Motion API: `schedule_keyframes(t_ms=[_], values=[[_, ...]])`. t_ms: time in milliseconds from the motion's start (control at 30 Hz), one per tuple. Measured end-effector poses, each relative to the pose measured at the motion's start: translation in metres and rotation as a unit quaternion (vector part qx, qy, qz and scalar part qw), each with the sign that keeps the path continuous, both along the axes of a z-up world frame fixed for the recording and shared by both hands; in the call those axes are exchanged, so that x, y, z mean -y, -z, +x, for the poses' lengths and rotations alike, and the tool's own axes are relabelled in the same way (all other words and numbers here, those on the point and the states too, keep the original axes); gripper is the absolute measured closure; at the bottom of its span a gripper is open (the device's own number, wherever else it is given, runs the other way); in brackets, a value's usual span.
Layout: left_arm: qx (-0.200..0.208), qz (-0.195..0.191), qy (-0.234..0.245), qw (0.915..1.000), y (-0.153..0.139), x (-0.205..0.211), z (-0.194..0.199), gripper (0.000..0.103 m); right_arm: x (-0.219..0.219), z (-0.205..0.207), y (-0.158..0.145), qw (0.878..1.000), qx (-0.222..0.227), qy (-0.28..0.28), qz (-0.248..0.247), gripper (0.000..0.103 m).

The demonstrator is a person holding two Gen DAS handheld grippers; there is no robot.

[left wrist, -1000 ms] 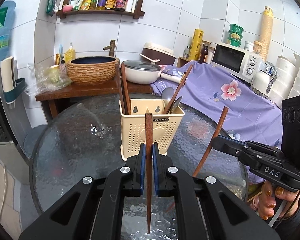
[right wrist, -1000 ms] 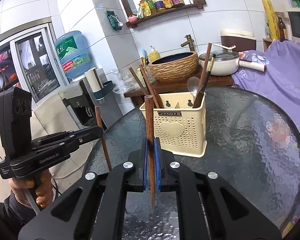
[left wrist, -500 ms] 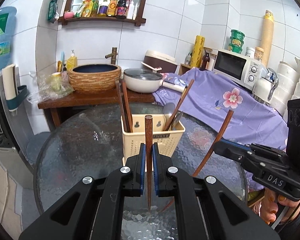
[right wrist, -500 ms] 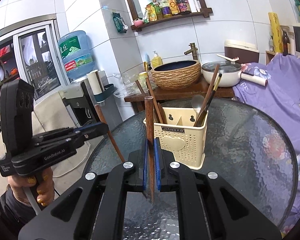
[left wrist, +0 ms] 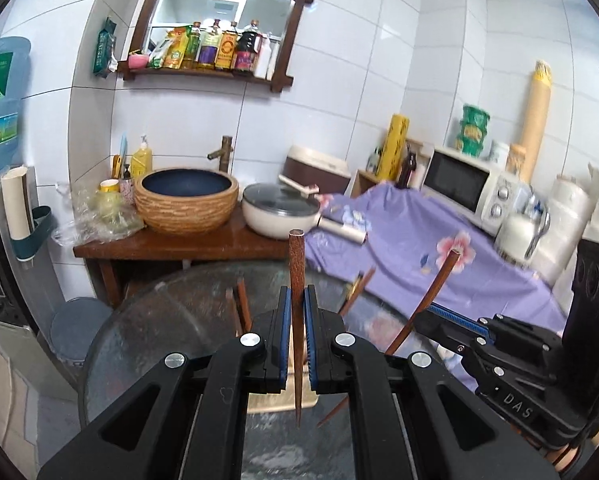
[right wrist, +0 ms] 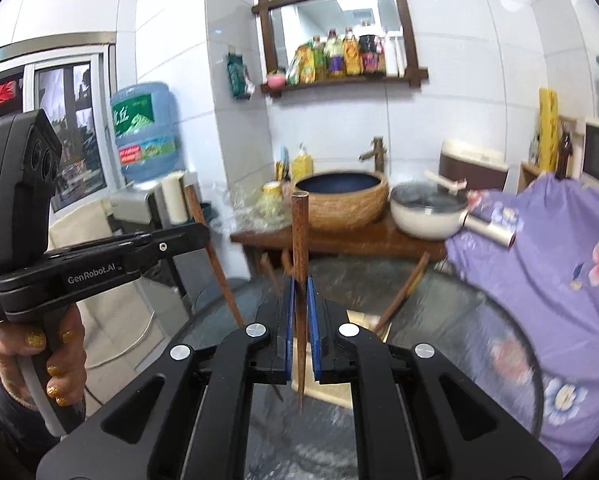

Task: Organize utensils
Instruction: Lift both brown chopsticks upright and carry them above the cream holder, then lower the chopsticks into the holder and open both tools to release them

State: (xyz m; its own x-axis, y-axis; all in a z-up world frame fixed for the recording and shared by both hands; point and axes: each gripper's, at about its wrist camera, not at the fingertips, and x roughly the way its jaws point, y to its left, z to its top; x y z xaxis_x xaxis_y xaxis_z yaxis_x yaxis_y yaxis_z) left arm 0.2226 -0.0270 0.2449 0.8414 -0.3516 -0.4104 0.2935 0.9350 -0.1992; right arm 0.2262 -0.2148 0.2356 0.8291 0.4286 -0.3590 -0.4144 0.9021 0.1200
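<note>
Holding one wooden chopstick each: left gripper point(left wrist: 298, 344) pinches its chopstick point(left wrist: 297, 280) upright at frame centre; right gripper point(right wrist: 298, 340) likewise clamps another chopstick point(right wrist: 299, 248). Utensil holder point(left wrist: 281, 400) sits low-centre, mostly hidden behind the jaws, so aim looks uncertain. Risk: tips strike the holder's rim or the sticks already standing inside, twisting the chopstick in the pads.

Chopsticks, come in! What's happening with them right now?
Left gripper shut on one chopstick. Right gripper shut on another chopstick. Both above the utensil holder. Nothing in the way.
</note>
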Motion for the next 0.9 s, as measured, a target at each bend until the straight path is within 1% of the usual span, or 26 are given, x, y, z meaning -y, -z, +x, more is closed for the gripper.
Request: schedule_keyframes(t_ms=[33,167,233,333,400,500,567,667,900], values=[[0.008,-0.002,-0.009,0.9999,-0.010,0.000,0.004,0.096,0.001,0.002,-0.008,1.000,0.008,0.005,0.003,0.096],[0.031,-0.004,-0.035,0.9989,-0.029,0.001,0.017,0.096,0.003,0.017,-0.034,0.999,0.040,0.031,0.007,0.096],[0.036,-0.009,-0.044,0.9984,-0.032,0.002,0.027,0.096,0.003,0.026,-0.038,0.998,0.047,0.044,0.008,0.096],[0.042,-0.015,-0.057,0.9974,-0.029,0.006,0.041,0.096,0.002,0.042,-0.033,0.997,0.054,0.061,0.010,0.096],[0.044,-0.013,-0.063,0.9970,-0.024,0.010,0.048,0.096,0.001,0.051,-0.025,0.996,0.055,0.069,0.011,0.096],[0.050,0.001,-0.068,0.9964,-0.010,0.017,0.055,0.096,-0.003,0.061,-0.009,0.995,0.066,0.078,0.000,0.096],[0.046,0.007,-0.071,0.9964,0.003,0.020,0.059,0.096,-0.003,0.067,0.004,0.995,0.066,0.081,0.002,0.096],[0.031,0.010,-0.069,0.9971,0.023,0.024,0.065,0.096,-0.004,0.074,0.025,0.996,0.053,0.078,0.013,0.096],[0.011,0.038,-0.061,0.9973,0.066,0.030,0.069,0.096,-0.007,0.083,0.066,0.997,0.018,0.080,0.008,0.096]])
